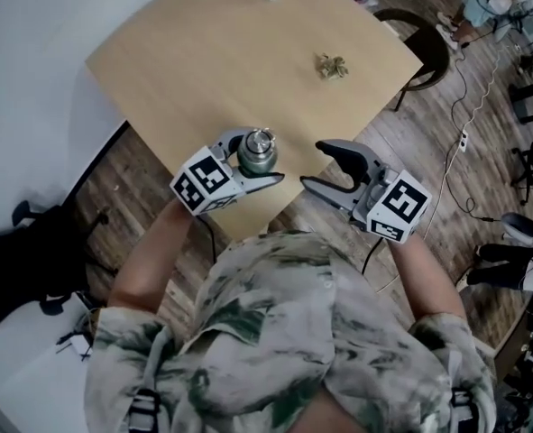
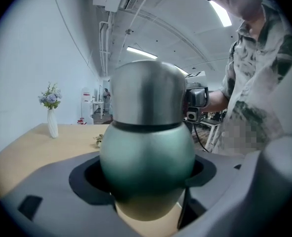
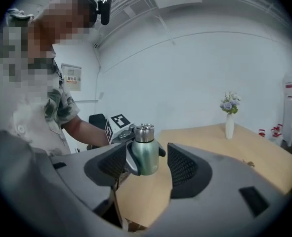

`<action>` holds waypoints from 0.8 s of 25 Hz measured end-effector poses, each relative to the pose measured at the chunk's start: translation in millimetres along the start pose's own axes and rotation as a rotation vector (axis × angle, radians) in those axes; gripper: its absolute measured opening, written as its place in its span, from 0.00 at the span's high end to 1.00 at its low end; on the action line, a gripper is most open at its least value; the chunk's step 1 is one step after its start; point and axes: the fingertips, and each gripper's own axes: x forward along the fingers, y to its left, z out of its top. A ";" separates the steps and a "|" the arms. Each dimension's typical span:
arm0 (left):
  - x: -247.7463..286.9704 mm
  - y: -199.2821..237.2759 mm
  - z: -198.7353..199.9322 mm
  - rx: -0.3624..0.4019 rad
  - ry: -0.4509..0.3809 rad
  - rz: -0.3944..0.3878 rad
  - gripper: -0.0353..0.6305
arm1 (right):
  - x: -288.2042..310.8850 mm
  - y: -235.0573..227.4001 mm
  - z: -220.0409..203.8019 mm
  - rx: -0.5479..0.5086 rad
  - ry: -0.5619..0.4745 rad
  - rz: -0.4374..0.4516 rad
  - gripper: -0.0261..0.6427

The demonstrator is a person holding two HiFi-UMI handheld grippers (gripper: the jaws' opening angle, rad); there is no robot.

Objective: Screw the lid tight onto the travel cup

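Between left gripper (image 1: 260,159) jaws: grips the green travel cup (image 2: 146,162) round its body, steel lid (image 2: 146,93) on top, above the wooden table (image 1: 203,52) near its edge. Just right of that: holds right gripper (image 1: 316,166) wide apart, empty, aimed at the cup, not touching.

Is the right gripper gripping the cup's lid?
No, the right gripper stands open, short of the travel cup in the left gripper.

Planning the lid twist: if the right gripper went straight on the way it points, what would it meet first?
Most likely the travel cup, clamped in the left gripper; the right gripper, jaws open, frames it dead ahead.
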 end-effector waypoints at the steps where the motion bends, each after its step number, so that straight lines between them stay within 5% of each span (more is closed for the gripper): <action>1: -0.2 8.1 -2.3 0.002 0.001 0.017 0.36 | -2.1 -3.5 -3.4 0.015 -0.001 -0.026 0.55; 20: 7.0 135.9 -68.5 -0.060 -0.025 0.224 0.36 | -16.4 -7.2 -65.5 0.232 0.069 -0.276 0.64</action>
